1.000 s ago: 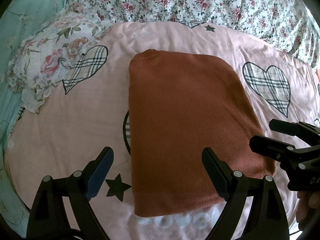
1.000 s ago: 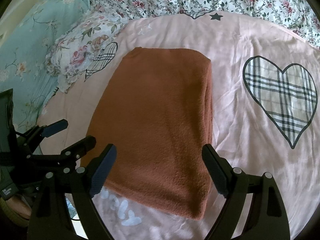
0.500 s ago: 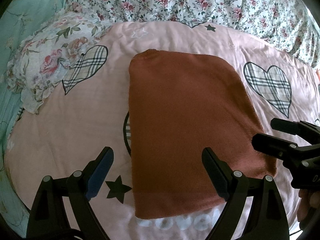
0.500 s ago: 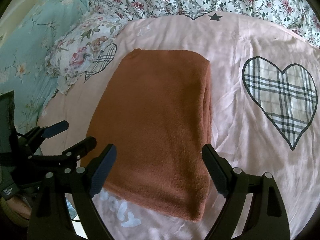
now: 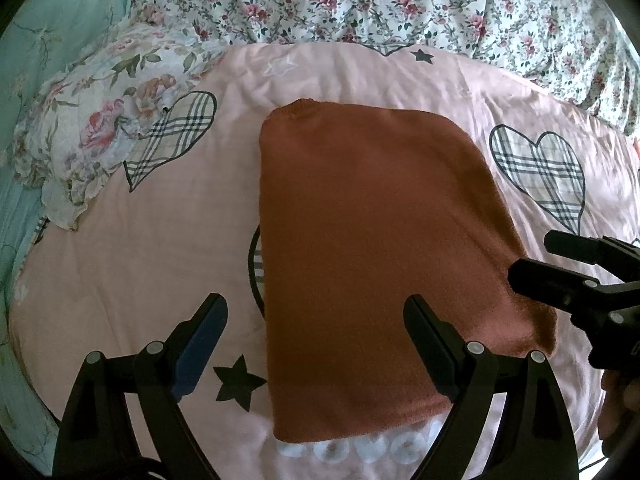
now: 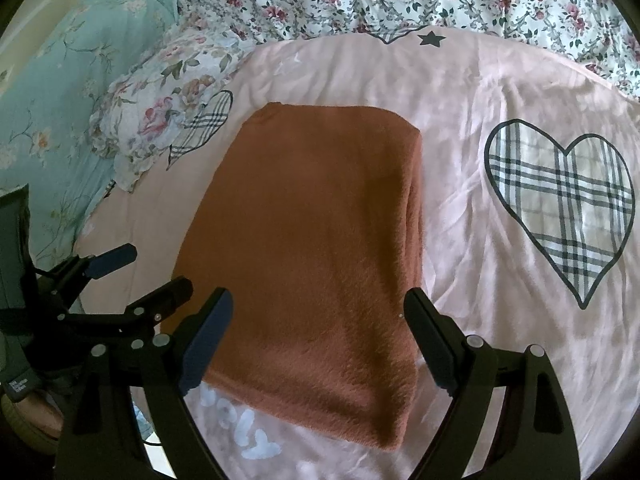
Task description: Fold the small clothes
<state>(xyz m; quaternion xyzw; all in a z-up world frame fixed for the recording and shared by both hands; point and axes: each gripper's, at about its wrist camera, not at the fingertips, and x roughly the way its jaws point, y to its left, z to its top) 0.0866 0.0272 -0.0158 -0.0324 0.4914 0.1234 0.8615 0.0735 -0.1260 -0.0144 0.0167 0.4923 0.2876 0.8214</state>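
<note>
A rust-brown knitted garment (image 5: 372, 248) lies folded into a neat rectangle on the pink bedspread (image 5: 152, 264); it also shows in the right wrist view (image 6: 320, 256). My left gripper (image 5: 316, 344) is open and empty, hovering over the garment's near left edge. My right gripper (image 6: 320, 336) is open and empty, hovering over the garment's near right part. Each gripper shows in the other's view: the right one (image 5: 552, 264) at the garment's right edge, the left one (image 6: 148, 276) at its left edge.
The pink bedspread (image 6: 480, 128) has plaid hearts, black stars and white letters. A floral pillow (image 5: 96, 132) lies at the left, a floral quilt (image 5: 360, 4) at the back, and teal bedding (image 6: 48, 92) at far left.
Both grippers have drifted slightly back from the garment, staying open. The garment has not moved.
</note>
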